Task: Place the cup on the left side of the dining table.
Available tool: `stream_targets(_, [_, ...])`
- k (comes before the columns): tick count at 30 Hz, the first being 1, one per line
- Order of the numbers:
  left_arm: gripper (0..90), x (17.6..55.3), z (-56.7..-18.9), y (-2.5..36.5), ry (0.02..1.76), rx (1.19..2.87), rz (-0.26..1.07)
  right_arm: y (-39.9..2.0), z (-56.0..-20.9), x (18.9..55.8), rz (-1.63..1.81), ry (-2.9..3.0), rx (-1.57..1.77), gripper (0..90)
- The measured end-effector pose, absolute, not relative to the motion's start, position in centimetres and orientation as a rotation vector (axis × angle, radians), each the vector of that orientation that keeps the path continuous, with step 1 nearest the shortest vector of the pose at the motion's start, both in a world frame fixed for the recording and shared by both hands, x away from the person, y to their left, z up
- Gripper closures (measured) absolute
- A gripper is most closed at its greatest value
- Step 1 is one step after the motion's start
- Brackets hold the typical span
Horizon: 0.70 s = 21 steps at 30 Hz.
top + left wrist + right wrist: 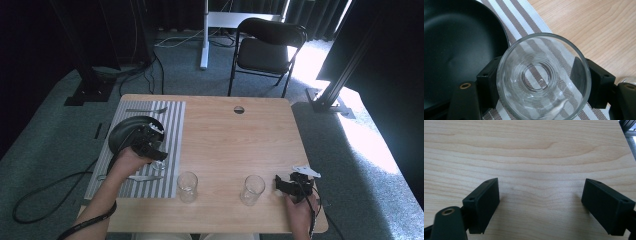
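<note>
Step in hand, as judged: a drinking glass [543, 77] is being set on the striped placemat [524, 15] beside the black plate [454, 45], as part of laying a place setting.

Left tongs [156, 150]: the jaws stand either side of the glass, one against each wall, pinching it at mid-spread. In the left gripper view the glass is seen from above, mouth towards the camera, base ring centred, so it appears upright. Whether the base is on the mat or just above it cannot be told. The plate lies just beside the jaw on the hand's plate side; the mat's edge and bare table [586, 27] lie beyond the other jaw.

Advice for the step:
- Keep the glass vertical and lower it until the base sits flat on the mat, not straddling the mat's edge.
- Keep it apart from the plate rim, which is close to one jaw.
- Open the jaws evenly and only after the base is seated, then draw the tongs straight back so neither jaw drags the wall.

Risk, as judged: smooth glass may slip in a light pinch.

Right tongs [286, 186]: jaws spread wide, holding nothing and touching nothing, over bare table near the person's edge. A second glass [252, 189] stands just beside them towards the left tongs, and a third glass [187, 186] further along.

A knife [145, 177] lies on the mat near the left hand [131, 161].
</note>
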<state>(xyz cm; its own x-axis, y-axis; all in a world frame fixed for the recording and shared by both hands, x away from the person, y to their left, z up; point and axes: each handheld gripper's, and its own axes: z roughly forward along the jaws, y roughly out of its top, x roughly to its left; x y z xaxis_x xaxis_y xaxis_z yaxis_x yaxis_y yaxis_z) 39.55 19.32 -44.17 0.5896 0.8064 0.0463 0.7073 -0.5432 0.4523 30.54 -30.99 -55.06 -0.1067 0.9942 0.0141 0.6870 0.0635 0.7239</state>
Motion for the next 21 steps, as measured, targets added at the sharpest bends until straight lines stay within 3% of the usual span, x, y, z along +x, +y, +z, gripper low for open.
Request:
stream_targets(15, [23.3, 38.8, -44.4, 20.0, 1.256, 2.394, 0.376, -31.0, -55.1, 30.5, 0.806, 1.848, 1.671, 14.2])
stream_targets(21, [17.1, 38.0, -44.8, 20.5, 1.269, 2.384, 0.360, -31.0, -55.1, 30.5, 0.806, 1.848, 1.671, 14.2])
